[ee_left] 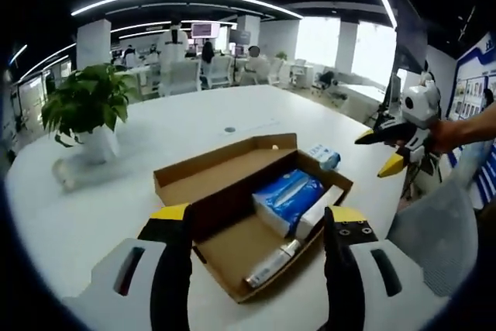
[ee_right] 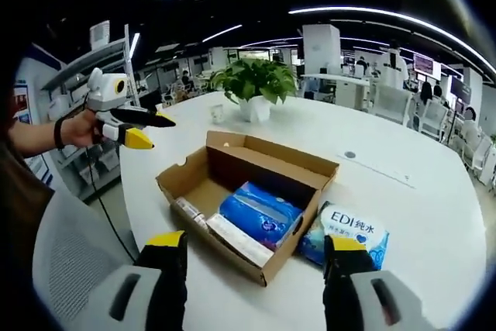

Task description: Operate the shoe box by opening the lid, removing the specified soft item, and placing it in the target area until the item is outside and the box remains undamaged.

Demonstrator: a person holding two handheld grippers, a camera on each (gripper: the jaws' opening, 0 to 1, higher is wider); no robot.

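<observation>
We see the shoe box open, blue soft pack inside; left gripper and right gripper spread, empty

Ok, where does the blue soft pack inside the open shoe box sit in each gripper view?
Left gripper view: blue soft pack lies right of centre inside the shoe box, between the jaws.
Right gripper view: it lies at centre, low in the box.
Shared landmark: the potted plant on the white table.
</observation>
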